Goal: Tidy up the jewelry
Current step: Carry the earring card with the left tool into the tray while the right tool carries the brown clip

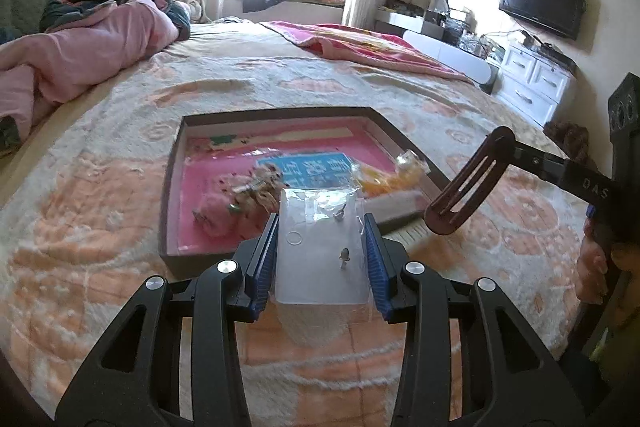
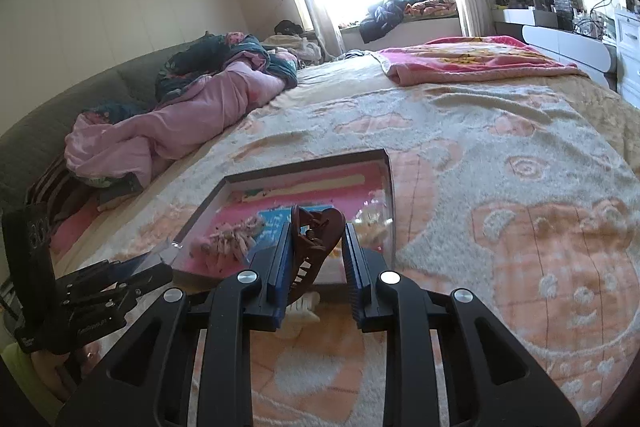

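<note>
Left tongs point(image 1: 322, 227) clamped on clear jewelry bag point(image 1: 320, 251) — right tongs point(image 2: 316, 247) gripping brown hair claw point(image 2: 314, 243), both above tray point(image 1: 168, 195) on bed point(image 1: 120, 267).

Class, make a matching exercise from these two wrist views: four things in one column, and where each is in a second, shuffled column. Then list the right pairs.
Things
1. hair claw
2. clear bag
3. pink quilt
4. TV

Places
A. on the wall
B. in the left gripper
C. heaped at the bed's edge
D. in the right gripper

Pairs: 1-D, 2-B, 3-C, 4-A
</note>
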Tool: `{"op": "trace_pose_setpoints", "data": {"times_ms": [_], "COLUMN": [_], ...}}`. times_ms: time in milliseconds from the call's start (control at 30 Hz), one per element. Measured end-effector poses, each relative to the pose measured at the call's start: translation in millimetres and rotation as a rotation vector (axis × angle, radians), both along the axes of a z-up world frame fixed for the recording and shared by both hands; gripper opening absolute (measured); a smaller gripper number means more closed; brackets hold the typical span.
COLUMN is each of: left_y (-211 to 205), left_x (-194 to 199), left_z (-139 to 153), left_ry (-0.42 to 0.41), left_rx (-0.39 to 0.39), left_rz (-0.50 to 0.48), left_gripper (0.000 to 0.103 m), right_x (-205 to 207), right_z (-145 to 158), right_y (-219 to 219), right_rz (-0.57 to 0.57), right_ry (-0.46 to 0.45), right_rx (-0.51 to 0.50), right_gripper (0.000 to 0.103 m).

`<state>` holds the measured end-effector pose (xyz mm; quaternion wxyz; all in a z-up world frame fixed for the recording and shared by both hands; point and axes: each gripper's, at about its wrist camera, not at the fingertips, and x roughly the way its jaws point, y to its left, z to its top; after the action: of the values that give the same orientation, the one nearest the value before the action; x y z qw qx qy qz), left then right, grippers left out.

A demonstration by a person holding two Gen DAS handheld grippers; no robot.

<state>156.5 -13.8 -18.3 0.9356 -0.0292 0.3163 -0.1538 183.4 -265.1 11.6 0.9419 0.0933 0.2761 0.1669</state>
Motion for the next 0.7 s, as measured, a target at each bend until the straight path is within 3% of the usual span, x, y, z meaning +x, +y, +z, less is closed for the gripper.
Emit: {"op": "trace_pose_setpoints", "data": {"times_ms": [700], "left_y": [11], "left_x": [47], "left_z": [-3], "left_ry": [0.022], "left_rx": [-0.022], "left_rz": [0.031], "left_gripper": [0.032], "right_x": [47], "right_z": [2], "right_y": [13], "right_rz": [-0.035], "right_ry": [0.000], "right_rx": [-0.009], "right_gripper": [0.022]}}
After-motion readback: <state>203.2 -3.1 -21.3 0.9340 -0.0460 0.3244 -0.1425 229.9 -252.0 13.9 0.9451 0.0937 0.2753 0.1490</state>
